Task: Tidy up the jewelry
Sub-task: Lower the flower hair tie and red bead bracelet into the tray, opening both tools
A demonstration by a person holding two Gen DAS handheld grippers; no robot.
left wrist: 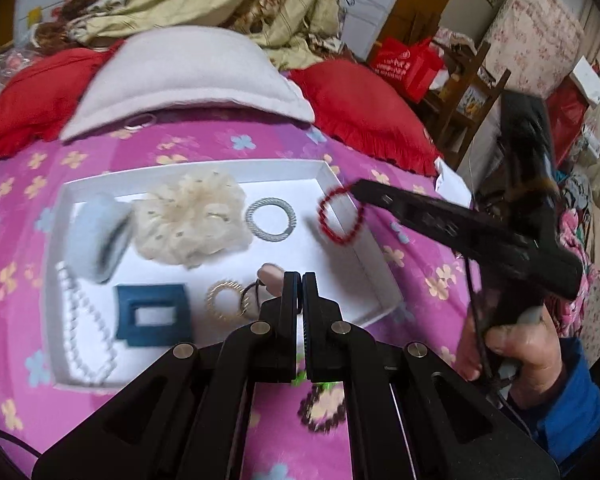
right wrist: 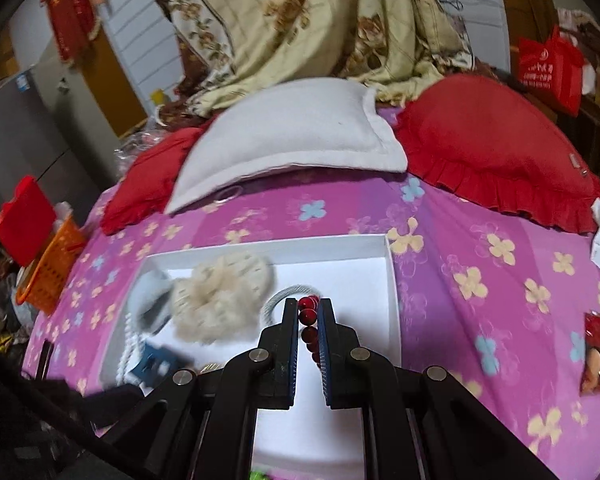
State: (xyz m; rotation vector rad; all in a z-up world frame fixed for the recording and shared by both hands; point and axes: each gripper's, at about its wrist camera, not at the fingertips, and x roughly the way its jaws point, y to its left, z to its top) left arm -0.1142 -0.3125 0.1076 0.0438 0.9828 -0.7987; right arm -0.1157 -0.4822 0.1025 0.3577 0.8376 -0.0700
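**Red bead bracelet carried over the tray's right wall**

Nearest in the left wrist view, the left tongs (left wrist: 299,280) are seen shut with nothing between them, held above the near edge of the white tray (left wrist: 356,236), probably kept clear so the other hand has room. Just beyond their tips a gold ring (left wrist: 223,301) and a dark hair tie with a pink piece (left wrist: 269,278) are laid; to the left a blue rectangular buckle (left wrist: 153,314) and a white pearl strand (left wrist: 80,320) along the left wall are found.

In the right wrist view, the right tongs (right wrist: 308,312) are closed on the red bead bracelet (right wrist: 309,316), a few beads being pinched between the pads. In the left wrist view the rest of the loop is seen hanging freely over the tray's right wall, partly above the floor of the tray. The right side of the tray is bare, so that is judged the likely place for it.

Farther in, a grey twisted ring (left wrist: 270,220), a cream fabric scrunchie (left wrist: 190,220) and a pale blue fuzzy piece (left wrist: 96,236) are set in a row along the far side. The tray is rested on a pink flowered bedcover (left wrist: 420,276); beyond it a white pillow (left wrist: 188,76) and red cushions (left wrist: 364,108) are piled.
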